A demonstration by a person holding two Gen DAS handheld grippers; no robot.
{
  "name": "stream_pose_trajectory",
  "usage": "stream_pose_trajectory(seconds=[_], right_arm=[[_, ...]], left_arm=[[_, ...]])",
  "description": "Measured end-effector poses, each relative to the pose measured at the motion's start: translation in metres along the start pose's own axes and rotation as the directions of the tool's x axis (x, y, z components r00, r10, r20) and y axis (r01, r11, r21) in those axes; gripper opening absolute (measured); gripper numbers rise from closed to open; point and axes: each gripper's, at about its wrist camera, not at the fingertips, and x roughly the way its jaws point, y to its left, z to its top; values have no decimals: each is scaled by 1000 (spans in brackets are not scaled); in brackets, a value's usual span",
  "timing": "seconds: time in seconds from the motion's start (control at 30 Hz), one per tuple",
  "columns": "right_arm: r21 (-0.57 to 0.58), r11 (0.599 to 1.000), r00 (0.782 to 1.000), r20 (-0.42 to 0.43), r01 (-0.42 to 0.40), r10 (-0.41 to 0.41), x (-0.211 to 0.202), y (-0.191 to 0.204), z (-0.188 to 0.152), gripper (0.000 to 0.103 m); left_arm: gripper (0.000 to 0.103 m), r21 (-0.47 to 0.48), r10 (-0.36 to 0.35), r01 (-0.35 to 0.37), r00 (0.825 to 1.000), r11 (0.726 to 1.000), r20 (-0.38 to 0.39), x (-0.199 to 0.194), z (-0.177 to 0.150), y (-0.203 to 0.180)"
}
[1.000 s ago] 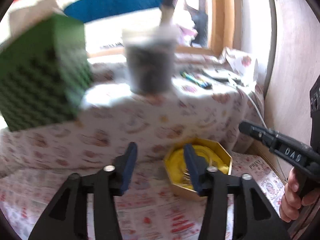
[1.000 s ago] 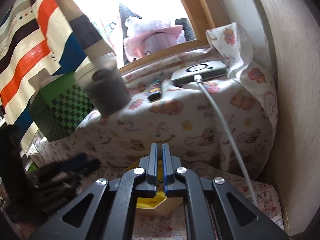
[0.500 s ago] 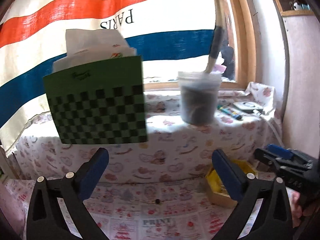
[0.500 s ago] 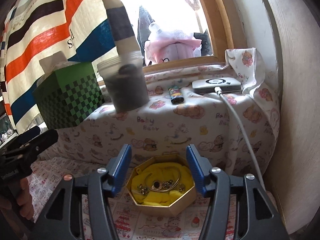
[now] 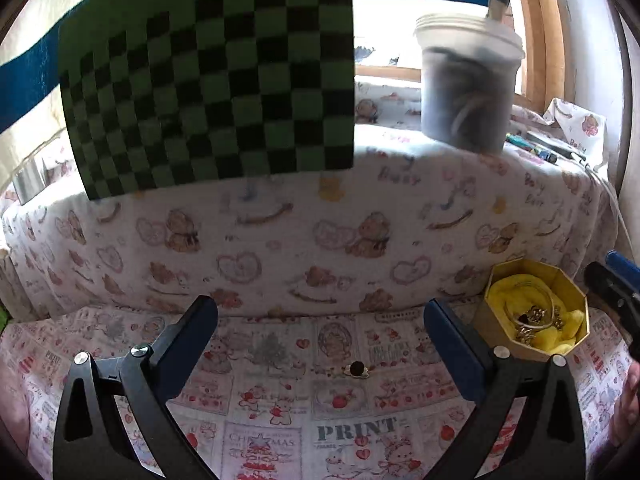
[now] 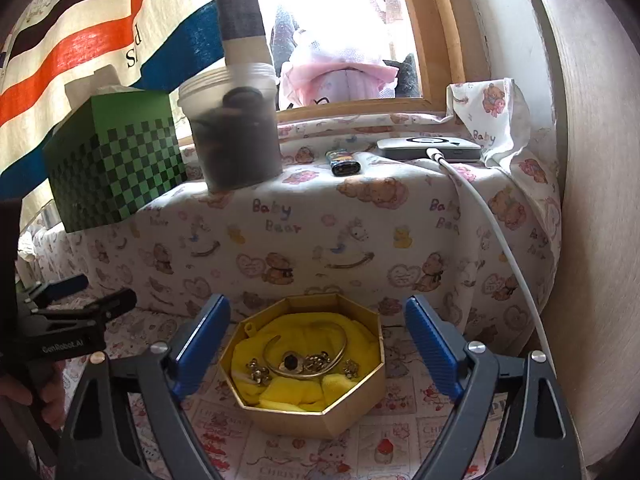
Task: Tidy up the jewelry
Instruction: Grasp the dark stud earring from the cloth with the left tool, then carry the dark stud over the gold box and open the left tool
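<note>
A small ring with a dark stone (image 5: 357, 369) lies on the printed cloth, between and just beyond my left gripper's (image 5: 320, 344) wide-open fingers. A gold octagonal box (image 6: 308, 364) lined with yellow cloth holds a bangle, a dark-stone ring and several small gold pieces; it also shows at the right of the left wrist view (image 5: 536, 312). My right gripper (image 6: 316, 348) is open and empty, its blue pads on either side of the box.
A raised ledge under teddy-bear cloth (image 6: 320, 220) stands behind the box. On it are a green checkered box (image 5: 208, 88), a plastic tub with a brush (image 6: 234, 136), a lighter (image 6: 344, 162) and a device with a white cable (image 6: 430, 148). A wall (image 6: 592, 240) is to the right.
Both grippers opened wide. The left gripper swung left from the gold box and lowered toward the loose ring. The right gripper drew back so that the box lies between its fingers.
</note>
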Motion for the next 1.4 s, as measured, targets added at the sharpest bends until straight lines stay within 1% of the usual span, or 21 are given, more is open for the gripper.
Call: stream_pose_trajectory(seconds=[0.03, 0.17, 0.23, 0.3, 0.4, 0.47, 0.5, 0.53, 0.57, 0.63, 0.67, 0.7, 0.73, 0.8, 0.93, 1.07, 1.2, 1.27, 1.3, 1.37, 1.4], right_arm=[[5, 1000, 1000, 12, 6, -6, -1, 0, -1, 100], [-10, 1000, 999, 34, 22, -22, -3, 3, -2, 100], [-28, 999, 999, 38, 38, -37, -3, 7, -3, 100], [-41, 998, 998, 42, 47, -45, -4, 9, -3, 100], [-53, 996, 997, 53, 65, -62, -6, 12, -3, 101], [-67, 994, 995, 55, 83, -79, -6, 15, -3, 103], [-73, 994, 995, 57, 84, -80, -6, 15, -3, 103], [-78, 993, 995, 59, 85, -80, -6, 16, -3, 103], [-81, 993, 995, 61, 86, -81, -6, 17, -3, 103], [-84, 992, 995, 61, 90, -85, -6, 17, -3, 103], [-82, 993, 995, 59, 90, -85, -6, 17, -3, 103], [-80, 993, 995, 57, 88, -84, -5, 17, -3, 103], [-77, 993, 995, 54, 89, -85, -4, 16, -3, 103], [-65, 994, 995, 43, 88, -86, -3, 14, -3, 103], [-29, 996, 996, 25, 85, -84, 0, 7, -2, 103], [-4, 996, 996, 7, 86, -86, 3, 3, -2, 103], [1, 996, 996, 2, 89, -89, 4, 2, -2, 103], [-4, 996, 996, 5, 94, -94, 3, 2, -2, 103], [-8, 995, 995, 7, 96, -96, 3, 3, -2, 103], [-17, 995, 995, 11, 97, -97, 3, 4, -3, 103], [-22, 995, 995, 12, 99, -99, 3, 5, -3, 103]], left_arm=[[102, 6, -6, 6, 1000, 1000, -1, 2, -1, 0], [102, 3, -20, 20, 1000, 1000, 10, 5, -6, 1], [101, -7, -66, 66, 998, 998, -11, 9, -8, 2], [93, -25, -112, 111, 994, 993, -17, 11, -8, 5], [72, -45, -141, 139, 989, 989, -39, 14, -9, 8], [48, -35, -148, 145, 986, 989, -81, 22, -12, 5], [42, -22, -143, 142, 983, 990, -114, 28, -15, 2], [29, -14, -150, 150, 978, 989, -143, 32, -16, -1], [22, -10, -156, 157, 975, 988, -156, 34, -16, -3], [22, 5, -156, 159, 974, 987, -167, 36, -16, -7], [18, 11, -159, 163, 972, 987, -175, 37, -16, -10], [15, 13, -164, 170, 968, 985, -191, 40, -17, -12], [8, 12, -169, 176, 963, 984, -208, 43, -17, -13], [6, 7, -179, 185, 957, 983, -228, 48, -18, -15], [6, -8, -179, 183, 953, 983, -246, 52, -18, -14], [6, -19, -170, 172, 937, 985, -305, 68, -18, -15], [6, -9, -130, 134, 945, 991, -301, 69, -18, -17], [7, -13, -134, 136, 950, 991, -282, 65, -19, -13], [7, -15, -126, 127, 955, 992, -268, 62, -18, -12], [11, -17, -93, 91, 966, 996, -240, 52, -20, -6], [11, -18, -94, 92, 969, 996, -230, 48, -21, -5]])
